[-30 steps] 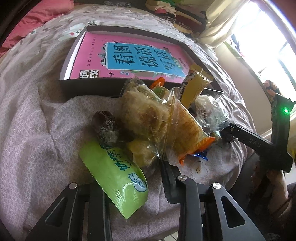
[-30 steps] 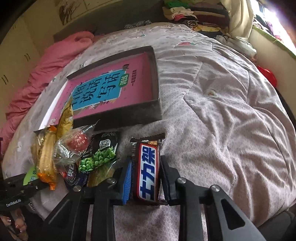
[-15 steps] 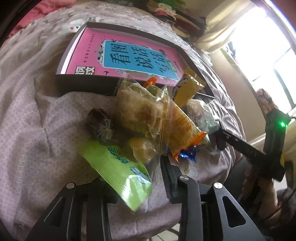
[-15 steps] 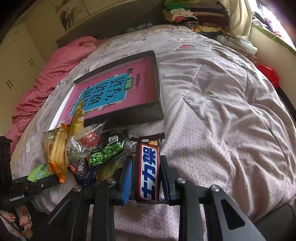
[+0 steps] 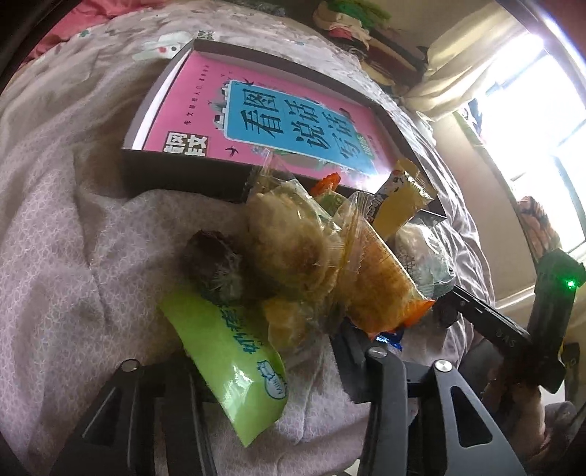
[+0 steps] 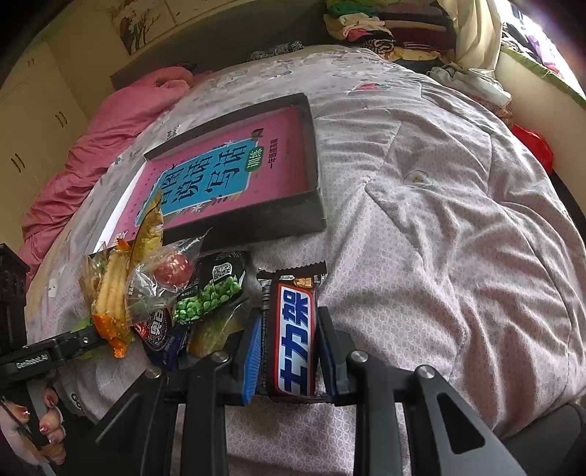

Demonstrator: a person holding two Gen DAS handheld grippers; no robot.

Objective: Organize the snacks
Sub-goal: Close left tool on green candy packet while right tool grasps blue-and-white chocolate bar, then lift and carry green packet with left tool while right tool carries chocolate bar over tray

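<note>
1. In my right gripper (image 6: 289,351) the fingers (image 6: 251,355) are clamped on a chocolate bar (image 6: 295,338) in a brown, red and blue wrapper; it lies lengthwise between the blue pads, its far end resting on the bed (image 6: 457,238).
2. My left gripper (image 5: 271,369) has its fingers (image 5: 353,362) parted. A green snack pouch (image 5: 229,360) lies slanted across the gap between them, and I cannot tell whether either finger touches it.
3. Just beyond the pouch sits the snack pile (image 5: 307,256): a dark round sweet, pale pastries in clear wrap, an orange-edged cracker pack and a yellow sachet, all heaped against each other on the quilt.
4. From the right wrist view the same pile lies left of the chocolate bar, with a pack of green peas (image 6: 210,293) nearest to it.
5. Behind the pile lies a shallow dark box (image 6: 315,190) with a pink and blue book (image 5: 278,121) flat inside. The yellow sachet leans over its near wall.
6. Farthest back are a pink blanket (image 6: 91,153) and folded clothes (image 6: 384,25).
</note>
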